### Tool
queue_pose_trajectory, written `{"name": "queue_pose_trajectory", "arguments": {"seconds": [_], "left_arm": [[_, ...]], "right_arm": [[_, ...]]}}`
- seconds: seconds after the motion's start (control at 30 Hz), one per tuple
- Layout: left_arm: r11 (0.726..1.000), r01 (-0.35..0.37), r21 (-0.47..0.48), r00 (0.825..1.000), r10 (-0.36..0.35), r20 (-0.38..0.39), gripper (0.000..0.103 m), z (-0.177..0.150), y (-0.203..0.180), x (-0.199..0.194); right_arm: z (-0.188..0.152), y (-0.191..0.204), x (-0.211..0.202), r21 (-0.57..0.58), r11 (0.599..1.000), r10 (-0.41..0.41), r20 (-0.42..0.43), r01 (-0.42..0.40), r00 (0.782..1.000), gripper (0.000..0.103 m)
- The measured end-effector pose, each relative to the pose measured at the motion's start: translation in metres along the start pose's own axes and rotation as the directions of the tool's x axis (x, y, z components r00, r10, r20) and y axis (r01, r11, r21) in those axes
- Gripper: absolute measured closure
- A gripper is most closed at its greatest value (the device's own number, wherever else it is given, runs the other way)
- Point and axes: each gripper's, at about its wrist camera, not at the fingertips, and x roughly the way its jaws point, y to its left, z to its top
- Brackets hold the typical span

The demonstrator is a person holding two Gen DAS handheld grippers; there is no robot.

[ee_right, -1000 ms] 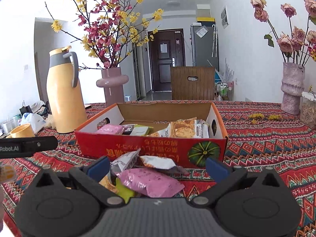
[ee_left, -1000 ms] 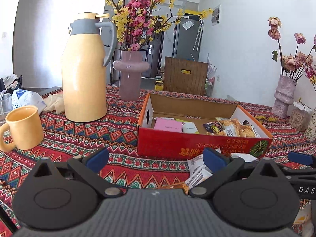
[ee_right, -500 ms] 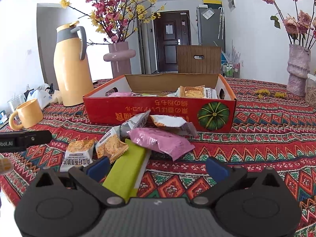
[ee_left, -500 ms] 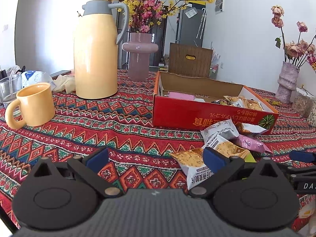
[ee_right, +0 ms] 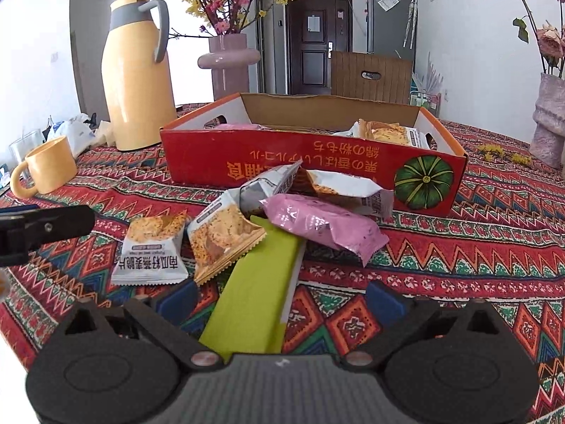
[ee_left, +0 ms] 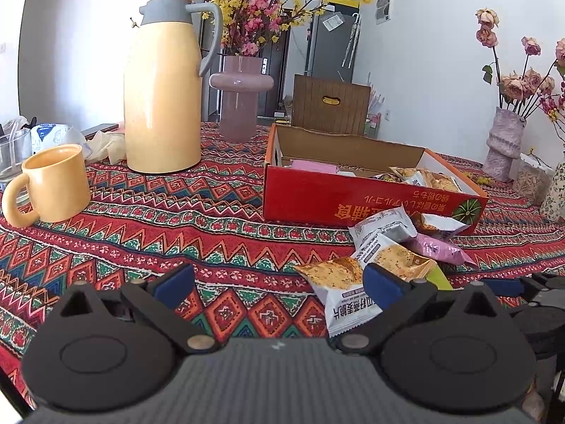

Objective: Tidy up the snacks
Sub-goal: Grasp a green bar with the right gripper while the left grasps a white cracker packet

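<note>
A bright room with white walls and a dark door sits behind a bench covered in a red zigzag cloth. A tall yellow jug, a yellow mug and a pink vase of flowers stand at the back left.

The red box is in the middle, and a few snacks are already inside it. In front of the box lies a small pile of snacks not yet put away. The long green pack is the closest one to the right tool. It lies flat on the cloth, its long side running from about 6 o'clock up to 12 o'clock, tipped a little toward 1 — almost straight along the way the tool points. Its near end sits right between the blue fingers, but they do not press on it. The jaws stand wide and have just begun to close a little, and they hold nothing.

A pink pack rests over the far end of the green one, and a cracker pack leans on its left edge.

The left tool is open too and holds nothing. A white cracker pack lies at its 1 o'clock, by its right finger.

So the right hand looks nearer to the green pack. A good guess — it should close across the pack's narrow width, then pull it out from under the pink one.
</note>
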Motion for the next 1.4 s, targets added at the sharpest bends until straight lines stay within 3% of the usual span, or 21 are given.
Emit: {"name": "queue_pose_trajectory", "arguments": {"seconds": [0.07,0.17,0.67,0.8,1.13,1.4], "left_arm": [[1.000,-0.003,-0.005,1.000,0.003,-0.002,0.000,-0.001,0.002,0.000],[1.000,-0.003,-0.008,1.000,0.003,-0.004,0.000,-0.001,0.003,0.001],[1.000,-0.011,-0.004,1.000,0.011,-0.027,0.000,-0.003,0.000,0.008],[1.000,-0.010,-0.002,1.000,0.010,-0.027,0.000,-0.003,-0.001,0.008],[1.000,-0.017,0.001,1.000,0.017,-0.021,0.000,-0.003,-0.001,0.004],[1.000,-0.014,0.009,1.000,0.014,-0.028,0.000,-0.003,-0.007,0.005]], "right_arm": [[0.001,0.002,0.003,-0.006,1.000,-0.004,-0.006,0.004,1.000,0.011],[0.002,0.002,0.008,-0.011,1.000,-0.013,-0.018,0.013,1.000,0.027],[0.004,0.002,0.010,-0.040,0.999,0.025,-0.004,-0.025,1.000,0.051],[0.001,0.002,0.006,-0.046,0.999,0.024,0.002,-0.023,1.000,0.065],[-0.008,0.005,-0.009,-0.040,0.999,0.010,0.050,-0.008,0.999,0.069],[-0.002,0.000,-0.036,-0.034,0.999,0.015,0.157,-0.010,0.988,0.069]]}}
